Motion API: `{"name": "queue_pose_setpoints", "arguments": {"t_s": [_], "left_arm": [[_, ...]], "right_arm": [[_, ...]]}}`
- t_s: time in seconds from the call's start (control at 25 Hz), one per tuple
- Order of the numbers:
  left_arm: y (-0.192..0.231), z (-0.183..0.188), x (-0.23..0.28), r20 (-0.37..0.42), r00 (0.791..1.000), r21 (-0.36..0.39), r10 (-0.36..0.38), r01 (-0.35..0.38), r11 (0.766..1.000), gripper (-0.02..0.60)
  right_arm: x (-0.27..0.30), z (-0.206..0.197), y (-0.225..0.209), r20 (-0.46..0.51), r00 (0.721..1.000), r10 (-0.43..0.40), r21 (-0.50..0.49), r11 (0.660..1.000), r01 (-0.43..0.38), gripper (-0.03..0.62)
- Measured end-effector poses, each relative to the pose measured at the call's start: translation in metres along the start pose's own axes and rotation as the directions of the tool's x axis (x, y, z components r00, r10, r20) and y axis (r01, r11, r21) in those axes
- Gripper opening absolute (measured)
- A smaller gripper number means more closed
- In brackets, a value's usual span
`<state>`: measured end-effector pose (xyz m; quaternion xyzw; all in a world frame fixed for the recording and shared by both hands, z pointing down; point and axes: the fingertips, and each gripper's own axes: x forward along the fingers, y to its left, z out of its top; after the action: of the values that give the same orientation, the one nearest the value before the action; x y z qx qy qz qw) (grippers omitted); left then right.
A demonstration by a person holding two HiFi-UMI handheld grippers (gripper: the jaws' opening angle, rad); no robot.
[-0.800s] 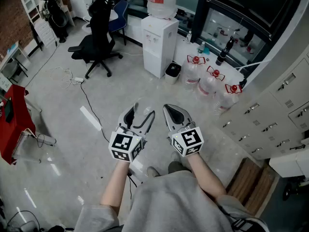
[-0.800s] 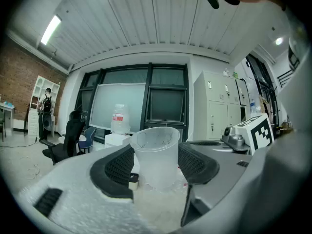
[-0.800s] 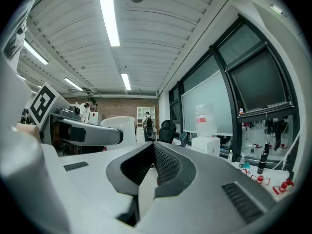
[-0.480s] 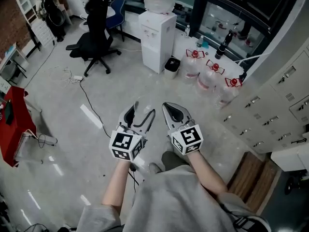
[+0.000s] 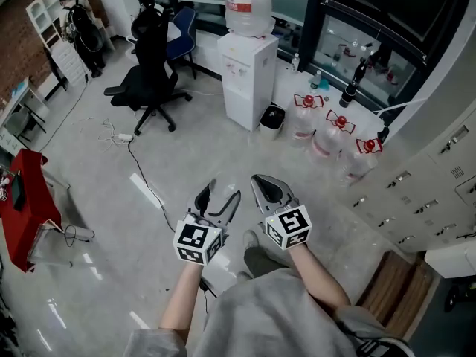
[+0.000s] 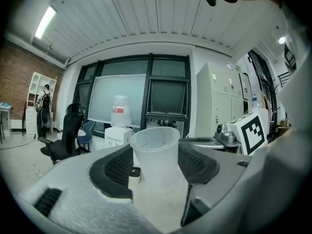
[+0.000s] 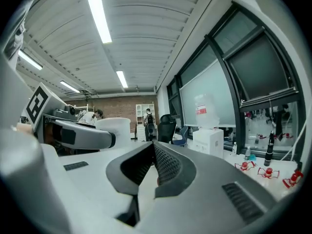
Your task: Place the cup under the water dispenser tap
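Note:
A clear plastic cup [image 6: 155, 152] stands upright between the jaws of my left gripper [image 6: 156, 172], whose black pads press on both of its sides. In the head view the cup [image 5: 222, 194] and left gripper [image 5: 217, 199] are held out over the floor, some way short of the white water dispenser [image 5: 248, 76] with its big bottle [image 5: 248, 4]. My right gripper [image 5: 266, 190] is alongside, shut with nothing in it; its pads meet in the right gripper view [image 7: 155, 168]. The dispenser [image 6: 118, 131] is small and far ahead; its tap is too small to make out.
A black office chair [image 5: 151, 65] stands left of the dispenser. A small black bin [image 5: 272, 117] and several spare water bottles [image 5: 325, 132] sit to its right. A cable [image 5: 145, 181] runs across the floor. Lockers [image 5: 431, 184] line the right wall, and a red table [image 5: 22, 199] stands at far left.
The person has stepped along the floor, so the view has shifted a little. Both grippers keep their pose, and the cup stays in the left one.

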<state>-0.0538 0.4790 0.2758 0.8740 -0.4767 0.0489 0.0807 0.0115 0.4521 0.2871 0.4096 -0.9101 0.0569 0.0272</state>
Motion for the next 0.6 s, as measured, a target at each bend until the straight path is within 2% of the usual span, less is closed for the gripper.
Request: {"name": "queue_pose_setpoints", "arguments": {"t_s": [0.28, 0.6], "left_arm": [[0.053, 0.022, 0.068, -0.019, 0.999, -0.002, 0.025, -0.025, 1.000, 0.278], [0.085, 0.027, 0.134, -0.071, 0.997, 0.016, 0.020, -0.019, 1.000, 0.278]], "right_arm": [[0.064, 0.004, -0.055, -0.002, 1.000, 0.012, 0.033, 0.999, -0.012, 0.011], [0.112, 0.002, -0.105, -0.016, 0.999, 0.028, 0.069, 0.997, -0.027, 0.011]]}}
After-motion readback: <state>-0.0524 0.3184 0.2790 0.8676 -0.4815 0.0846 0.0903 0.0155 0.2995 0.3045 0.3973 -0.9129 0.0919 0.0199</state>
